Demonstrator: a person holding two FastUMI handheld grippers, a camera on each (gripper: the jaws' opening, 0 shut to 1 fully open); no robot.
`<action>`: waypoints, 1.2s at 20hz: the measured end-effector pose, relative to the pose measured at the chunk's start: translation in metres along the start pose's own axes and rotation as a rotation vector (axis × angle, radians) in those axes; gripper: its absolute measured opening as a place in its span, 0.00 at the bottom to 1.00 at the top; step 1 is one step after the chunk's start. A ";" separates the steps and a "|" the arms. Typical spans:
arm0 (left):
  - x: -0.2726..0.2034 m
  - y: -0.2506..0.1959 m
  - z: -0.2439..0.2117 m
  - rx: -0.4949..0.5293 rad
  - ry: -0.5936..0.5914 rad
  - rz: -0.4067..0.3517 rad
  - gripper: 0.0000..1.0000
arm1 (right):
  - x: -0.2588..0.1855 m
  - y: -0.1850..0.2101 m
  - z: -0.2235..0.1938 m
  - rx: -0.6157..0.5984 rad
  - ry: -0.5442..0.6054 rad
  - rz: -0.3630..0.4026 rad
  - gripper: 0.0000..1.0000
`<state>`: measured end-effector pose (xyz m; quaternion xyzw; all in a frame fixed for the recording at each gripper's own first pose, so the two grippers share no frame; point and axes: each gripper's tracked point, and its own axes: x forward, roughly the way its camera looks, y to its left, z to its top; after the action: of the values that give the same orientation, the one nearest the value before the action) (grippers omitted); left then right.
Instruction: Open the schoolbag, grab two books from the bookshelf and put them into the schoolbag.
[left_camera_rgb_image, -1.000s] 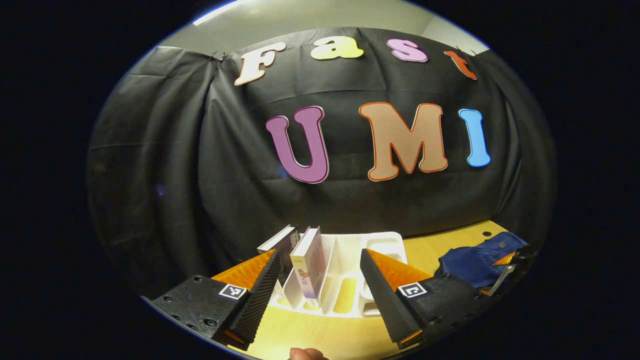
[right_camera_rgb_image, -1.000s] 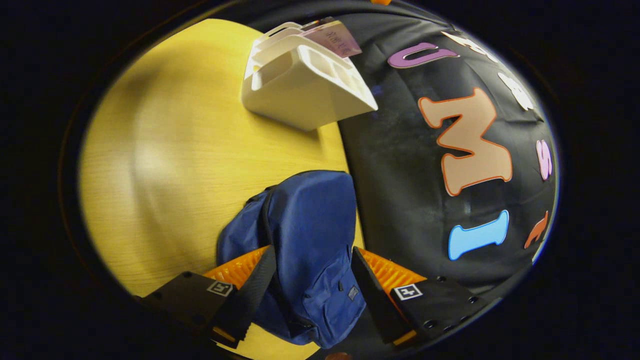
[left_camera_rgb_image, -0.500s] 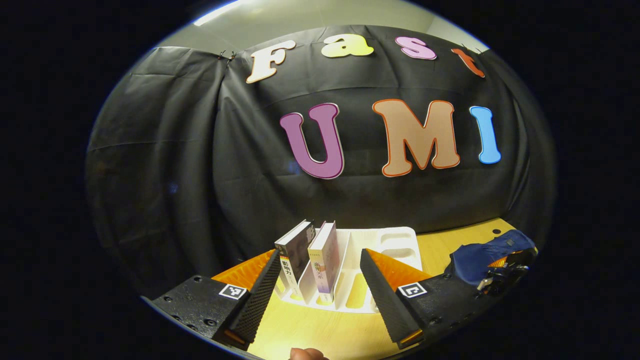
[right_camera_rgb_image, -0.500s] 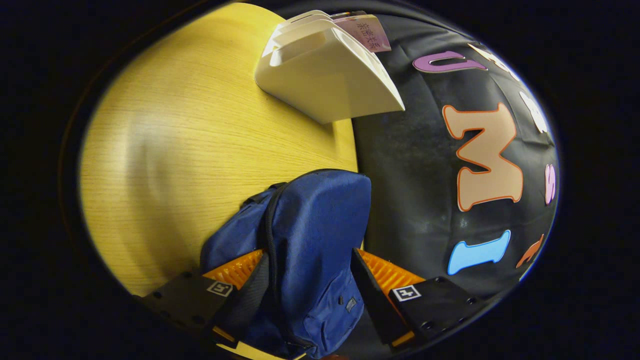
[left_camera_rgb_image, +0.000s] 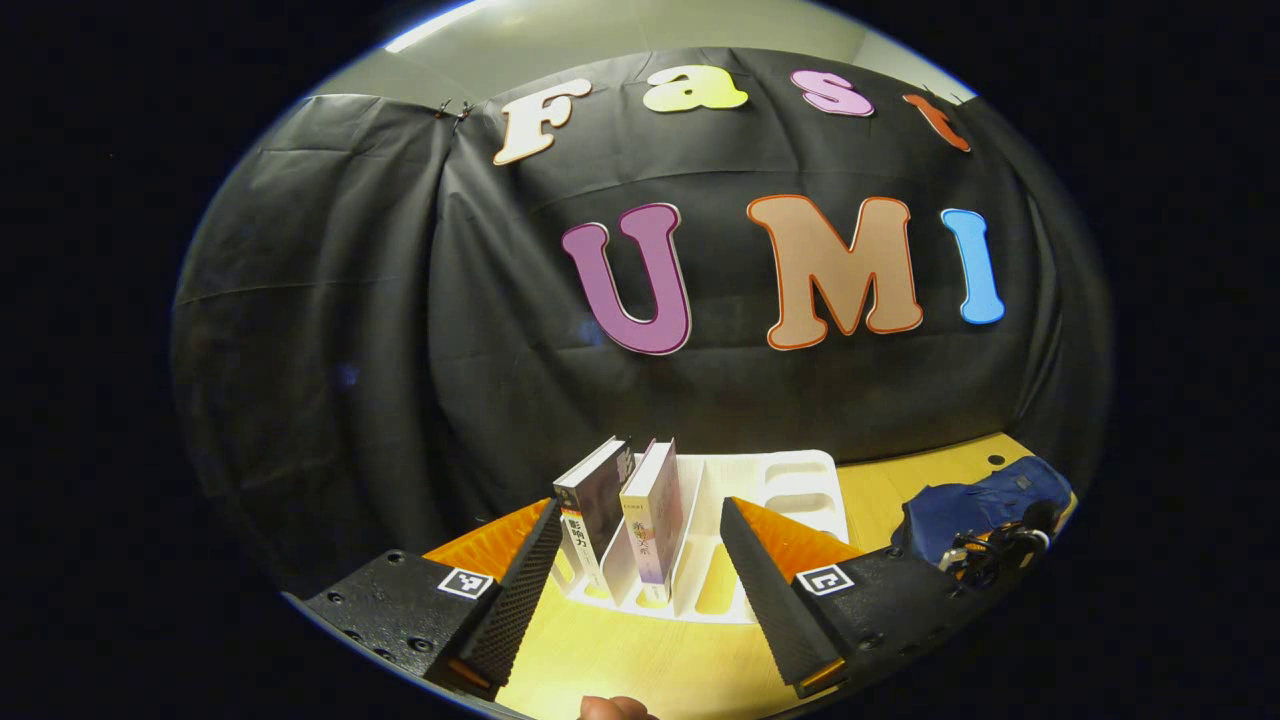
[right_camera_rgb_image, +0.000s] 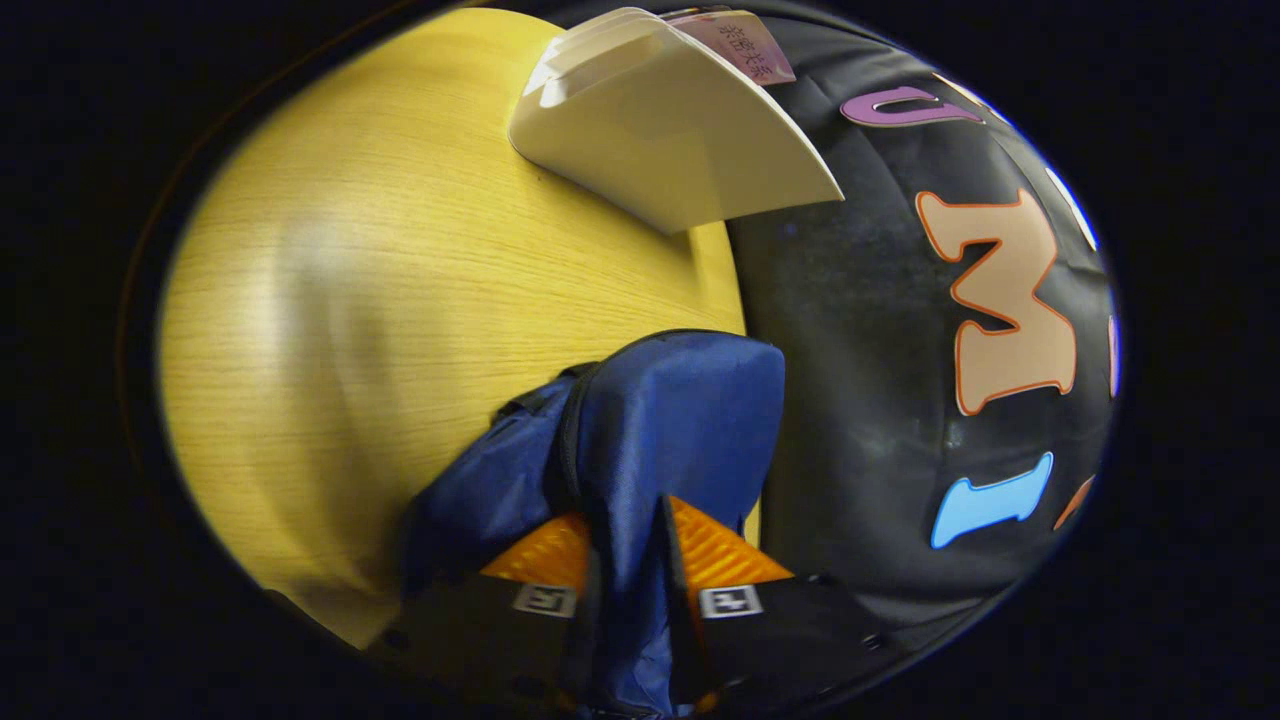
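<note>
The blue schoolbag (right_camera_rgb_image: 660, 420) lies on the yellow table against the black cloth wall. My right gripper (right_camera_rgb_image: 628, 600) is shut on a fold of its fabric near one end. In the left gripper view the bag (left_camera_rgb_image: 985, 500) shows at the far right with the right gripper (left_camera_rgb_image: 990, 555) on it. A white bookshelf (left_camera_rgb_image: 740, 520) stands ahead of my left gripper (left_camera_rgb_image: 635, 600), which is open and held short of it. Two upright books sit in the shelf's left slots: a dark one (left_camera_rgb_image: 592, 505) and a pale one (left_camera_rgb_image: 655, 510). The shelf (right_camera_rgb_image: 670, 130) also appears at the top of the right gripper view.
The yellow wooden table (right_camera_rgb_image: 360, 300) stretches wide to the left of the bag. Black cloth wall (left_camera_rgb_image: 400, 330) closes off the back of the table right behind the shelf. A fingertip (left_camera_rgb_image: 615, 708) shows at the bottom edge of the left gripper view.
My right gripper moved in over the bag and closed its fingers on the fabric. The left gripper shifted slightly, bringing the shelf and books more to the centre.
</note>
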<state>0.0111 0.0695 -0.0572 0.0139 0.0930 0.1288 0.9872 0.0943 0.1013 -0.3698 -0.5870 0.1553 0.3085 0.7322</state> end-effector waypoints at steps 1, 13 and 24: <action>0.000 -0.001 -0.001 0.000 0.002 -0.003 0.94 | 0.001 0.001 0.000 0.019 0.001 0.002 0.29; 0.005 0.000 -0.003 0.005 0.008 -0.011 0.94 | 0.008 0.010 -0.006 0.130 0.075 0.058 0.09; 0.010 -0.006 -0.001 -0.005 0.006 -0.027 0.94 | -0.007 -0.013 -0.003 0.326 0.046 0.154 0.05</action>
<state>0.0224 0.0662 -0.0601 0.0099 0.0957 0.1159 0.9886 0.0975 0.0950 -0.3571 -0.4539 0.2643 0.3212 0.7880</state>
